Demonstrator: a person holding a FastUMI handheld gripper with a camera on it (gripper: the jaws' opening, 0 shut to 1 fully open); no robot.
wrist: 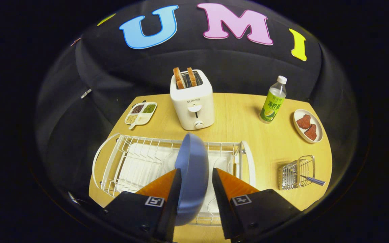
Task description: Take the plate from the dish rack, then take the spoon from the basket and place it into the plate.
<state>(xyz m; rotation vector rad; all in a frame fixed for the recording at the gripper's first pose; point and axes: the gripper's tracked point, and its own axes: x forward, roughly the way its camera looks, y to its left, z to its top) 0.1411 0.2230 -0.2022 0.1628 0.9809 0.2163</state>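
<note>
A blue plate stands on edge between the fingers of my gripper, over the white wire dish rack. Both fingers press against its sides, so the gripper is shut on the plate. The plate's lower rim reaches down past the rack's front wire. To the right of the rack a small wire basket lies on the wooden table, and the spoon rests in it with its patterned handle poking out to the right.
Beyond the rack a white toaster holds two slices of toast. A divided dish of grains lies to its left. A drink bottle and a small plate with red pieces sit at the far right.
</note>
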